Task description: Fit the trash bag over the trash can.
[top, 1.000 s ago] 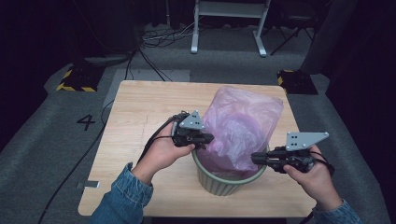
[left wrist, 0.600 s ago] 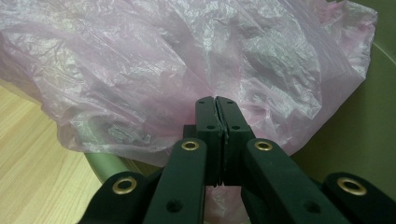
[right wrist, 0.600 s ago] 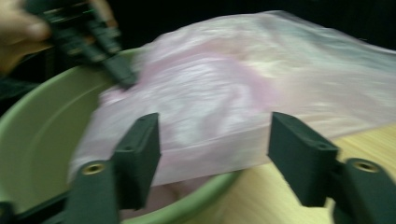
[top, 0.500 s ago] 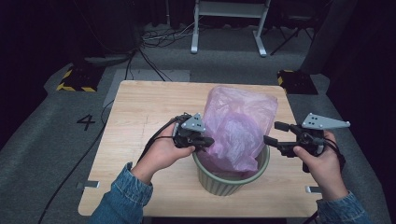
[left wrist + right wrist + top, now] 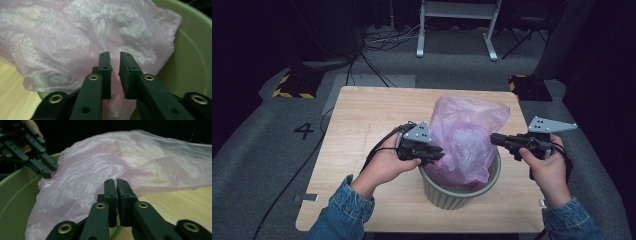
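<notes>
On the table (image 5: 362, 115), a pink bag (image 5: 467, 135) sits in a green bin (image 5: 452, 192). Left gripper (image 5: 115, 62) jaws have just opened slightly against it; right gripper (image 5: 116, 185) jaws have just closed, holding nothing.

Pink bag (image 5: 469, 135), pale green bin (image 5: 457, 192), black tools.

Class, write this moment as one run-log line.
left gripper jaws just opened slightly, at pink bag | right gripper jaws just closed, shut beside bag | bag in green bin
</notes>
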A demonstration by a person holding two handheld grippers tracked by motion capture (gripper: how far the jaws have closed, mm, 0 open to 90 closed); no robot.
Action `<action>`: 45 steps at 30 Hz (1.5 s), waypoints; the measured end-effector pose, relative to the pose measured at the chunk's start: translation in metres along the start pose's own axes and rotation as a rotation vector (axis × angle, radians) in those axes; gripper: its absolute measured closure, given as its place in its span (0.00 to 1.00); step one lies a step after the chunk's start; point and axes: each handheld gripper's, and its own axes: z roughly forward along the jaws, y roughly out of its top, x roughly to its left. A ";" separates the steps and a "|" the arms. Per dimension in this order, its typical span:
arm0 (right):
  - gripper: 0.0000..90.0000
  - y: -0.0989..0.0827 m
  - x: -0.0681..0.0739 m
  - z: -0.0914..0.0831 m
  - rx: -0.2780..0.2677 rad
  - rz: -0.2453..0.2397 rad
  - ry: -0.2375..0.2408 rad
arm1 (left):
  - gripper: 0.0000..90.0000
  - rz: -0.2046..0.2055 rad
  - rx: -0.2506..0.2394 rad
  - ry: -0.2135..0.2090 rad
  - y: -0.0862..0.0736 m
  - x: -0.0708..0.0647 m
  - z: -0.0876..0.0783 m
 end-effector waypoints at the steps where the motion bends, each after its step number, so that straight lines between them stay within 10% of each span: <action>1: 0.99 0.002 0.004 -0.001 -0.004 -0.034 0.013 | 0.78 -0.004 -0.020 0.007 0.001 -0.001 -0.002; 13: 1.00 0.012 0.055 -0.001 0.016 -0.312 0.235 | 0.48 0.001 -0.132 0.066 0.014 -0.008 -0.010; 33: 1.00 0.006 0.064 0.014 0.012 -0.305 0.299 | 0.40 0.059 -0.127 -0.048 0.018 -0.025 0.019; 45: 0.94 0.007 0.066 0.017 -0.009 -0.294 0.299 | 0.92 0.131 -0.046 -0.114 0.016 -0.033 0.029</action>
